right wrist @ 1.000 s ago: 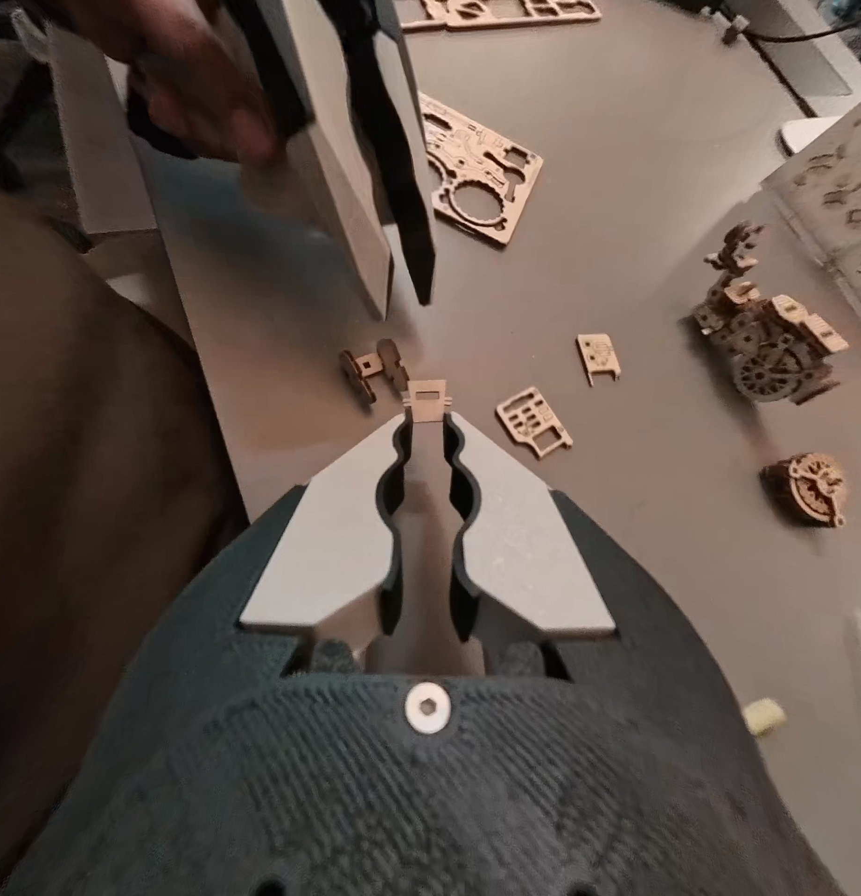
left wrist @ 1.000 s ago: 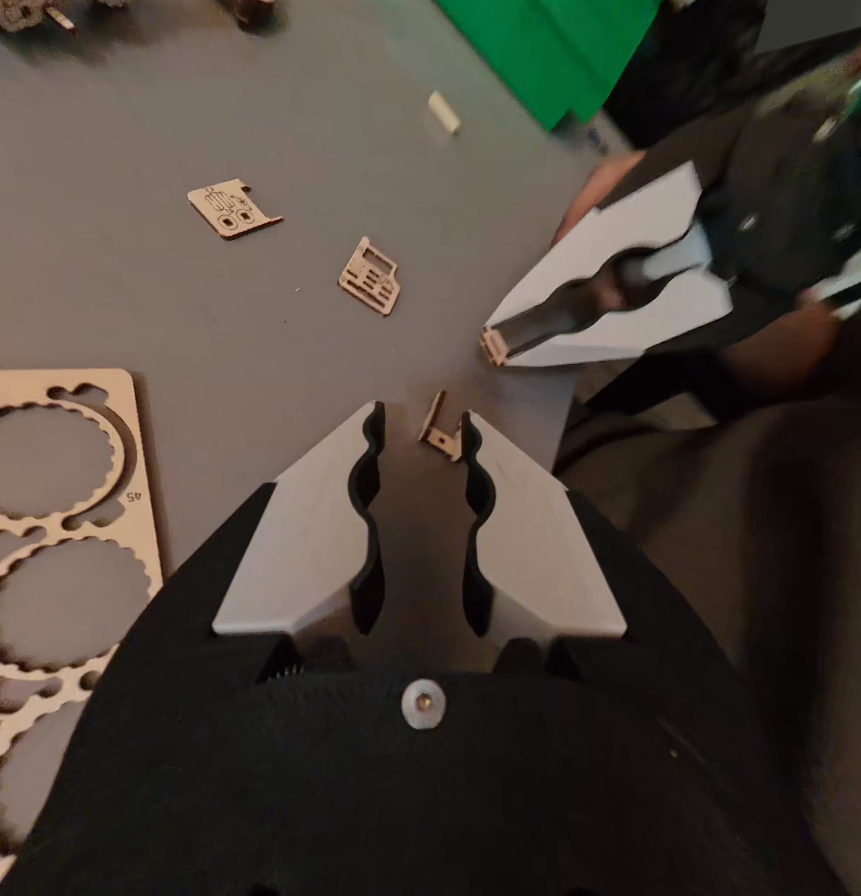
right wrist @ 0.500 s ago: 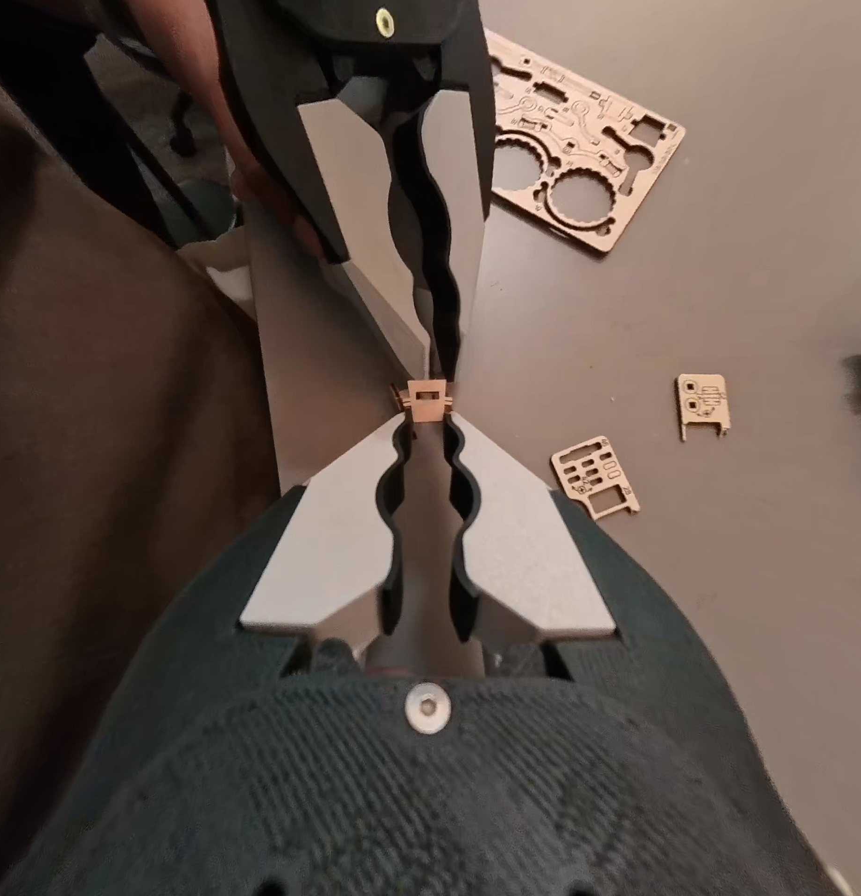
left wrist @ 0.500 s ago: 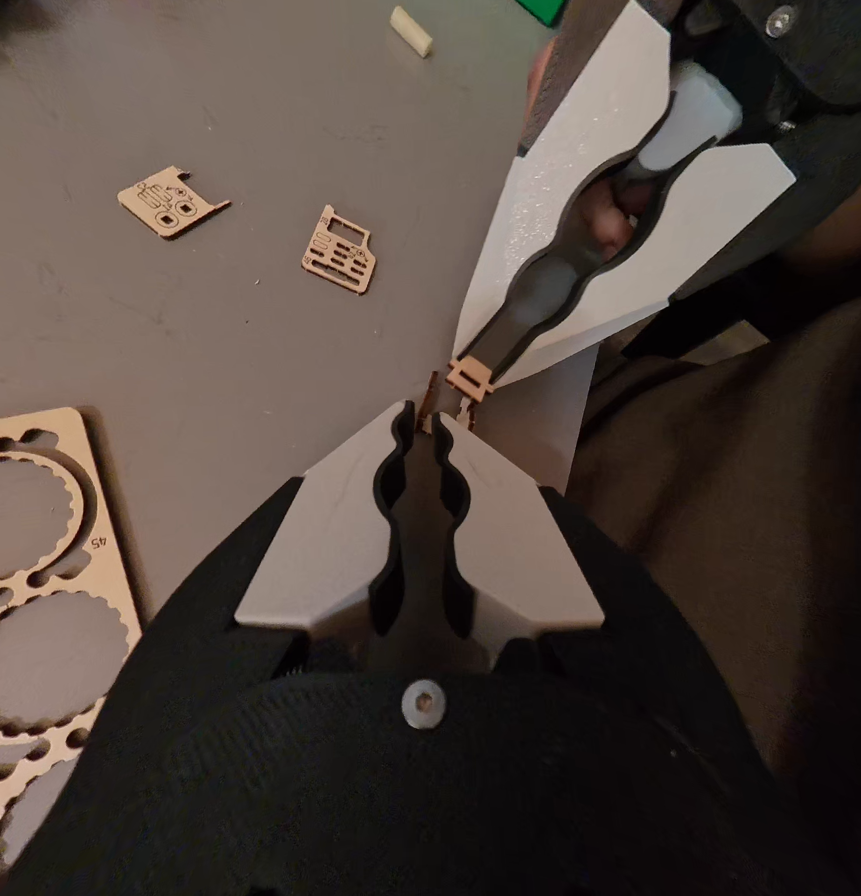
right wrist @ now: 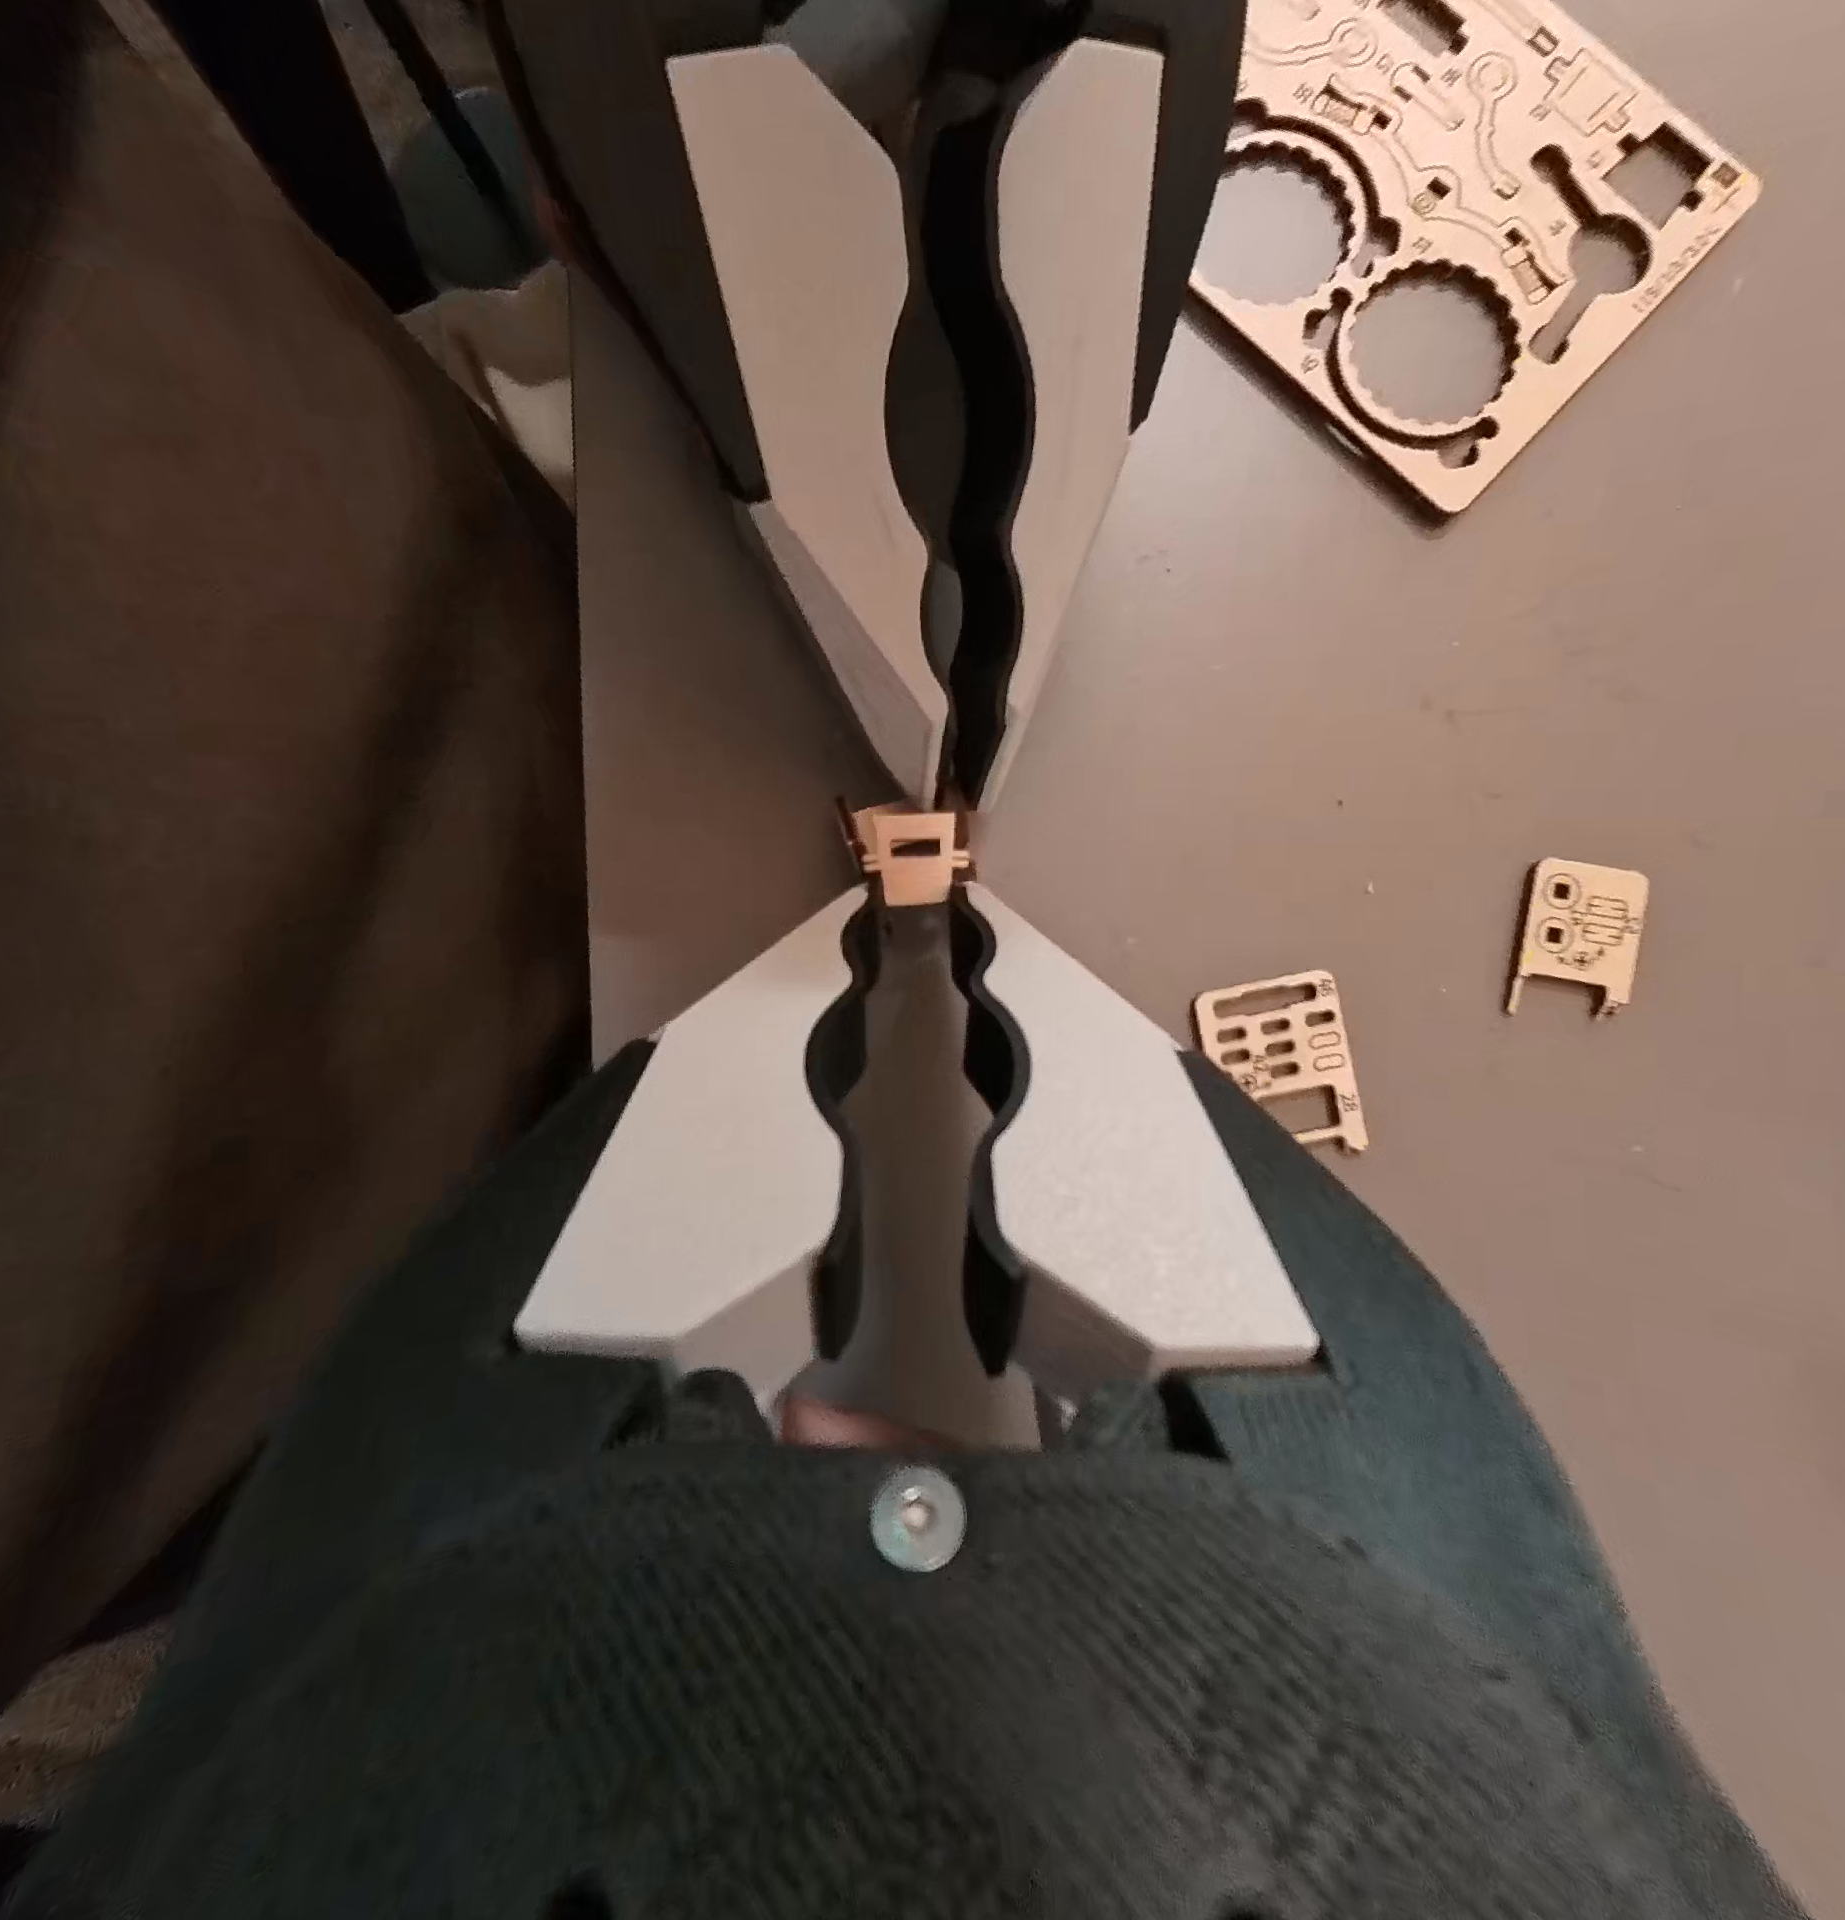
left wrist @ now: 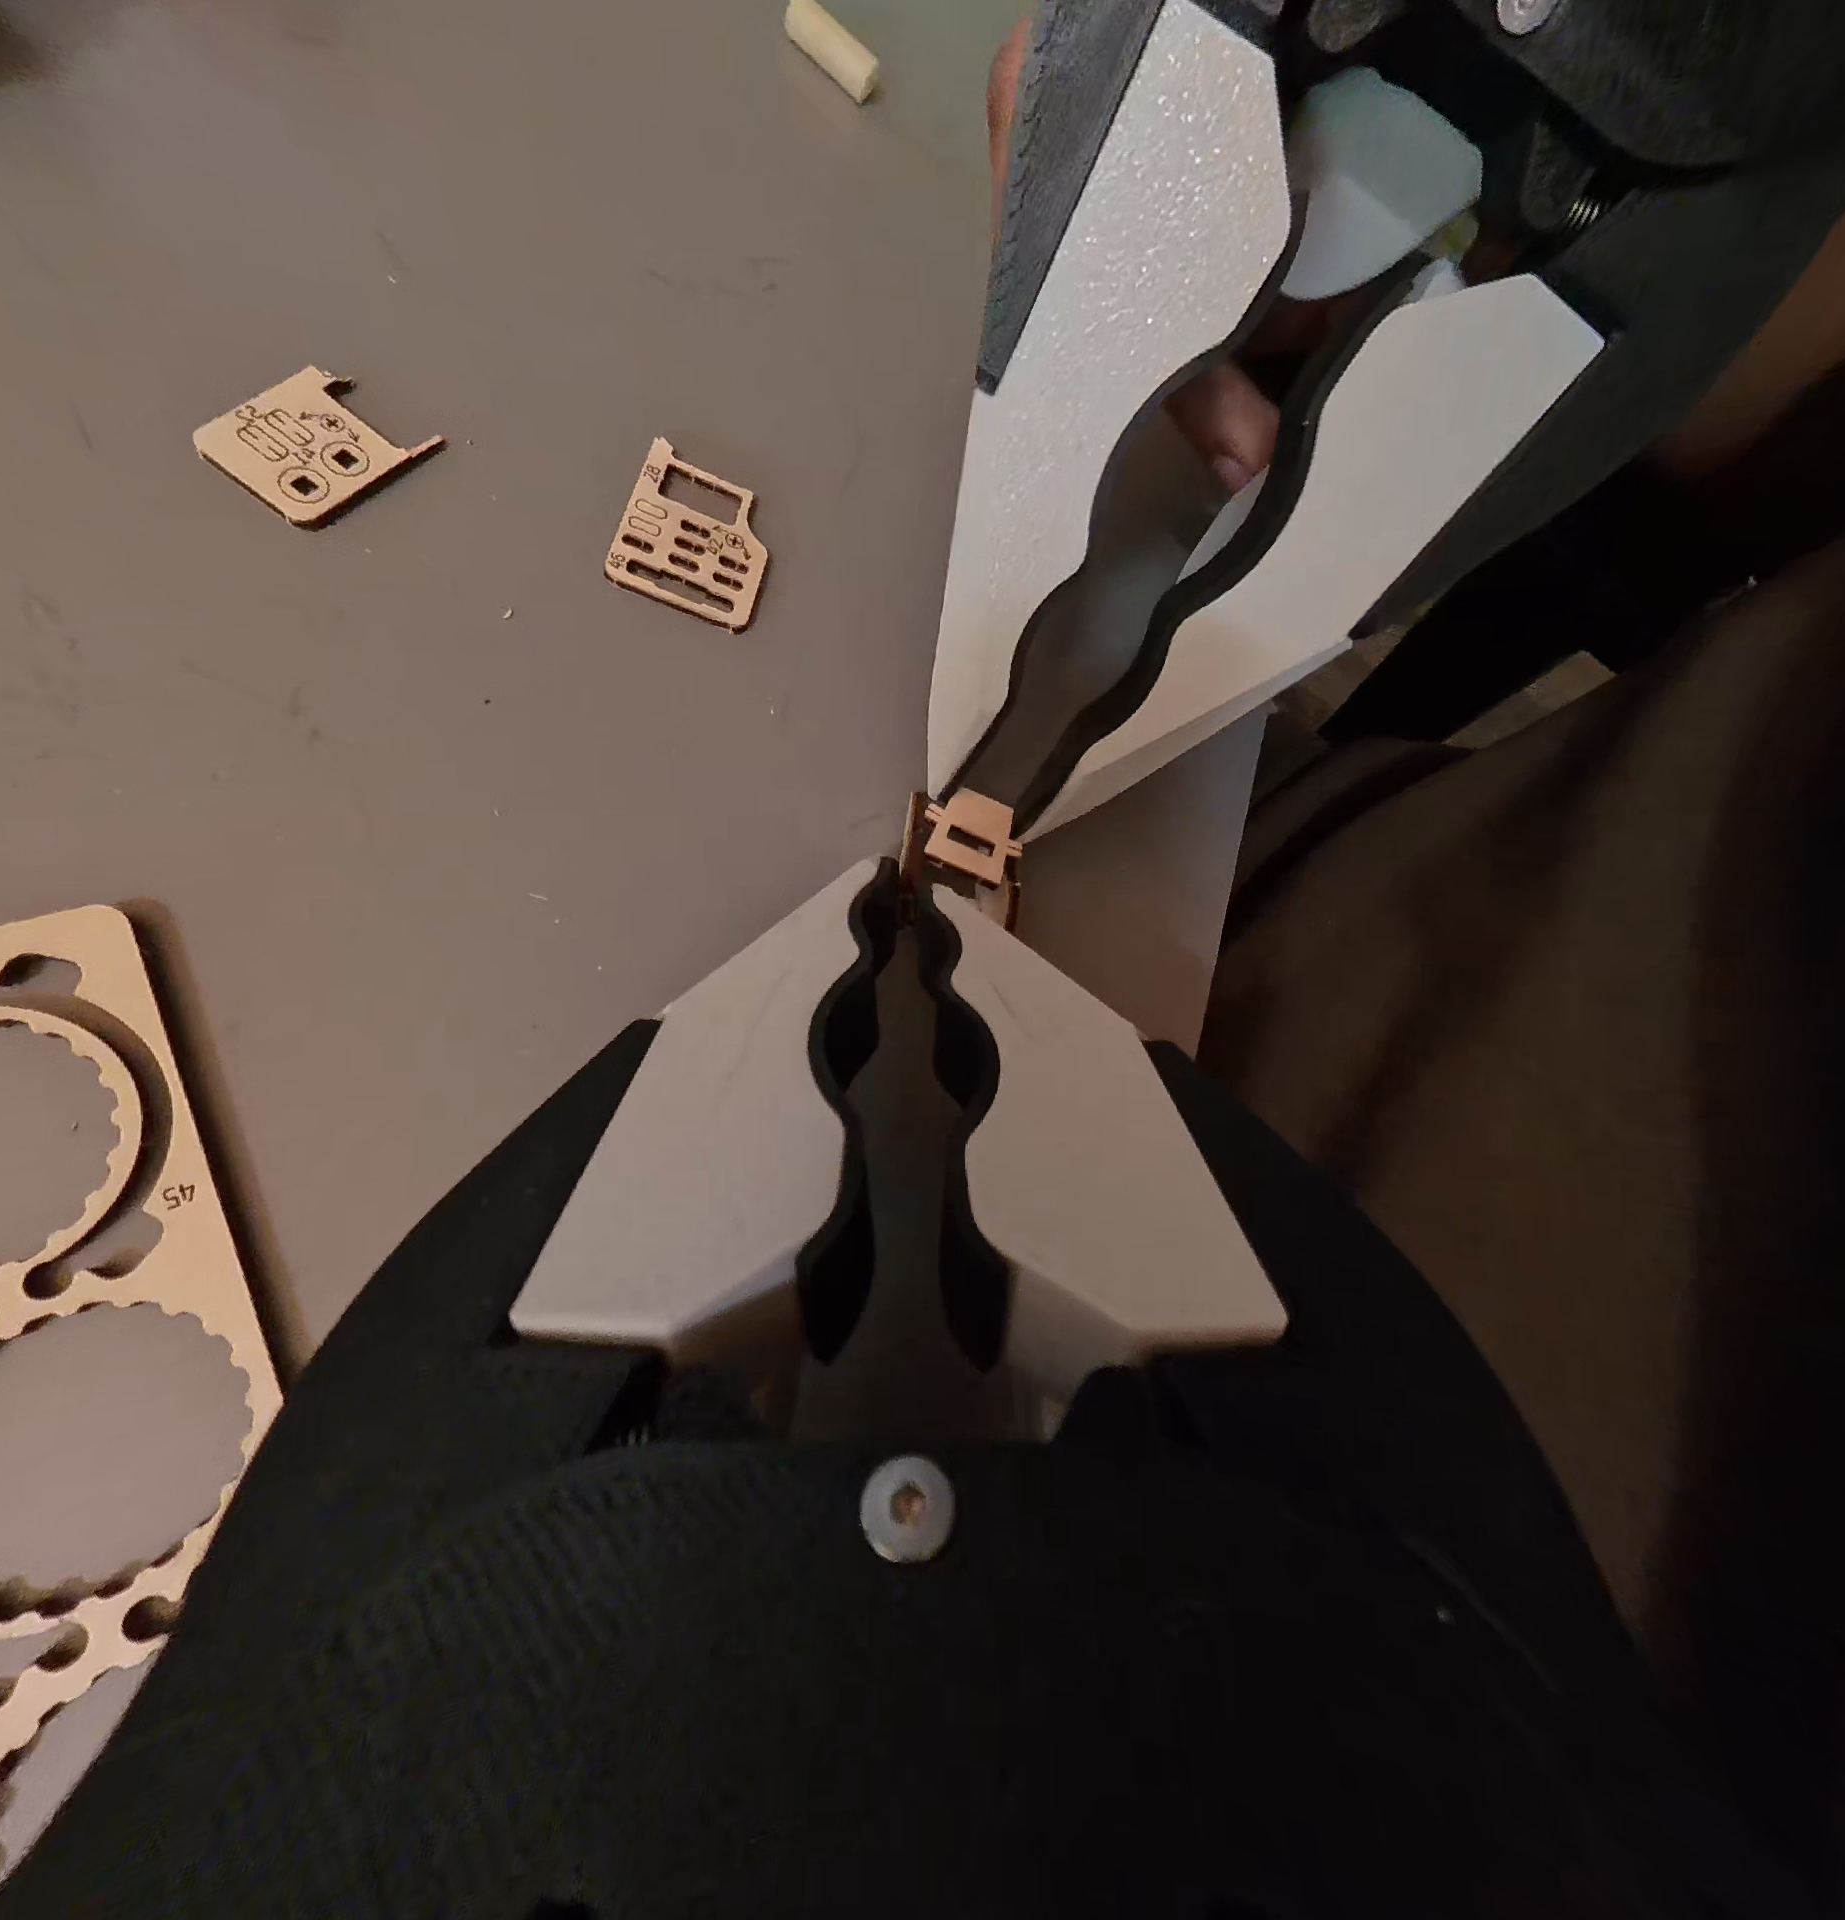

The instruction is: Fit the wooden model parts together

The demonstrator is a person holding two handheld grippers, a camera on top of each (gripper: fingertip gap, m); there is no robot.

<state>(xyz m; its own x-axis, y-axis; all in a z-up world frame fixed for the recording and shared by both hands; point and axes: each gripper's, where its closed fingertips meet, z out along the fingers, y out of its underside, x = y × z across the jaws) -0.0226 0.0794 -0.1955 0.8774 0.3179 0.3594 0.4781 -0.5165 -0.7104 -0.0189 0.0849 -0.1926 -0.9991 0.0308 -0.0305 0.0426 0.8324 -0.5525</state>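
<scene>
Both tongs were clamped: right gripper (right wrist: 913, 896) on the slotted piece (right wrist: 910, 844), left gripper (left wrist: 910, 902) on the bracket (left wrist: 913, 847); squaring tab to slot before pressing looked wise.

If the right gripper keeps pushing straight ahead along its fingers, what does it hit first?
Probably the left gripper, tip to tip with it. The right gripper holds a slotted wooden piece already touching the wooden part in the left one; depth is unclear.
</scene>
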